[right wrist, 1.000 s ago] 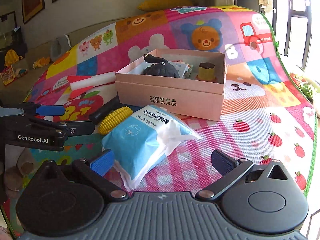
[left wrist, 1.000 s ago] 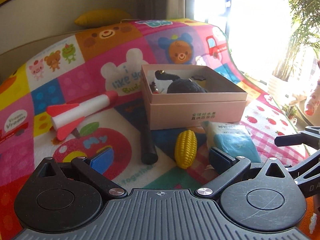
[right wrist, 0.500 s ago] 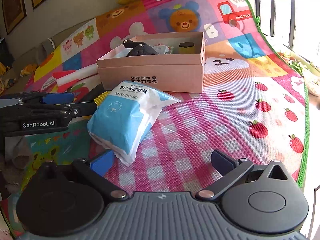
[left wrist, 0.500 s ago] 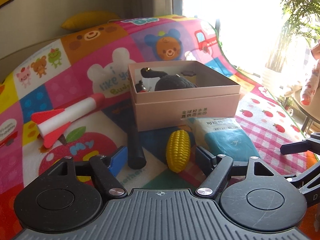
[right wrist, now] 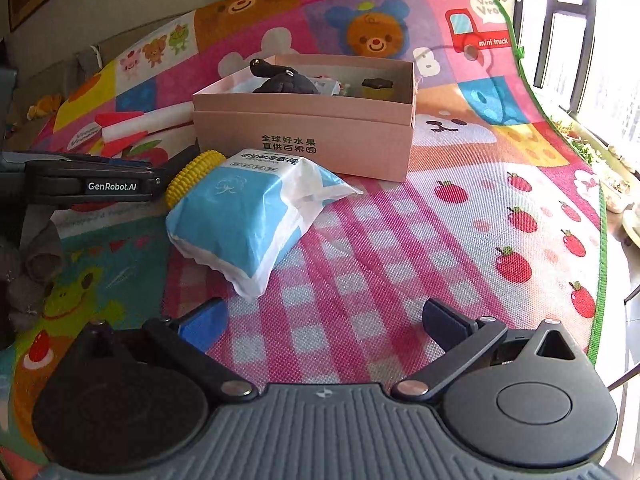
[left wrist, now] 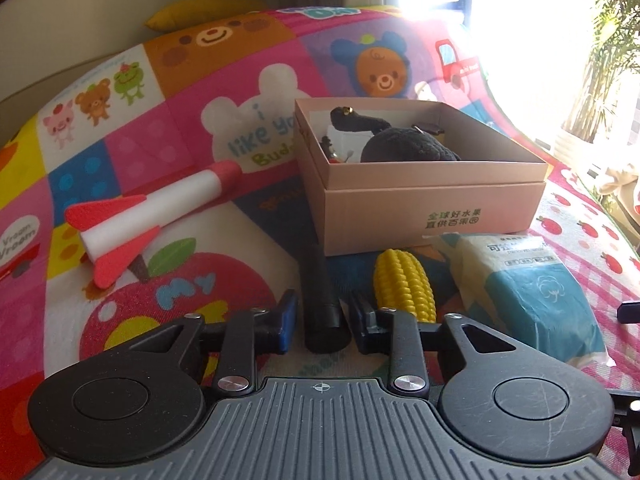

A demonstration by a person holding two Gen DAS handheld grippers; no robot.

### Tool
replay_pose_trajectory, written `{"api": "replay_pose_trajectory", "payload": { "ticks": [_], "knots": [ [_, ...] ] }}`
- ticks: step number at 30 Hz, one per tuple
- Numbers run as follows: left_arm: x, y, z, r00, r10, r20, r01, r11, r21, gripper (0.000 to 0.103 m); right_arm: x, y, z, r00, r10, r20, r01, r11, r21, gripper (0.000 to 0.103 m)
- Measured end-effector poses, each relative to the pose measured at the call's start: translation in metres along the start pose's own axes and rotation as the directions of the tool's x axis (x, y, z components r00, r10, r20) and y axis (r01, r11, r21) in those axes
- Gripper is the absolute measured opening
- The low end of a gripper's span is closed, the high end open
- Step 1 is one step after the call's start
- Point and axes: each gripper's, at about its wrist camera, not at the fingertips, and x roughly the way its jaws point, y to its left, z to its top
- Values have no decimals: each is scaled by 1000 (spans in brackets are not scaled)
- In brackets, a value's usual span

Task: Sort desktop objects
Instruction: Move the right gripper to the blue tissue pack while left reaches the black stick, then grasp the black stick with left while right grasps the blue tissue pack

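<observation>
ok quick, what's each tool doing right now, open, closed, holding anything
Left tool: open, fingers narrowed either side of the black stick, not yet clamped on it.
Right tool: open wide, holding nothing, above the play mat.

The pink box (left wrist: 432, 208) wall is hiding the lower half of the black plush toy (left wrist: 404, 146), while small items beside it are staying too tiny to identify. Window glare is washing out the mat's (left wrist: 448, 40) far corner.
</observation>
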Motion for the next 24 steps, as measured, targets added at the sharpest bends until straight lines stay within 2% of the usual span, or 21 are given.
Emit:
{"api": "replay_pose_trajectory", "payload": {
  "ticks": [5,8,10,12,14,18,21,22,24],
  "knots": [
    [-21,-1,-10,999,-45,-14,46,999,26,25,0,0,0,1000,0,0,0,1000,0,103],
    [-45,-4,-24,992,-120,-48,121,993,17,25,0,0,0,1000,0,0,0,1000,-1,103],
    [-58,-6,-33,990,-130,-53,132,990,39,29,0,1,0,1000,-1,0,1,1000,-1,103],
    [-65,-5,-39,993,-106,-60,109,993,54,31,0,1,0,1000,-1,0,1,1000,-1,103],
    [-65,-2,-42,995,-70,-71,74,996,57,44,0,1,0,1000,0,0,0,1000,-1,103],
    [-63,15,-40,998,13,-64,-11,999,30,55,0,1,0,1000,0,0,0,1000,-1,103],
    [-59,28,-36,995,82,-50,-81,997,16,63,0,1,0,1000,0,0,0,1000,-1,103],
    [-56,33,-35,993,113,-45,-113,994,8,69,0,1,0,1000,0,0,0,1000,-1,103],
    [-53,42,-32,986,163,-42,-164,986,-14,72,0,1,0,1000,0,0,0,1000,-1,103]
  ]
}}
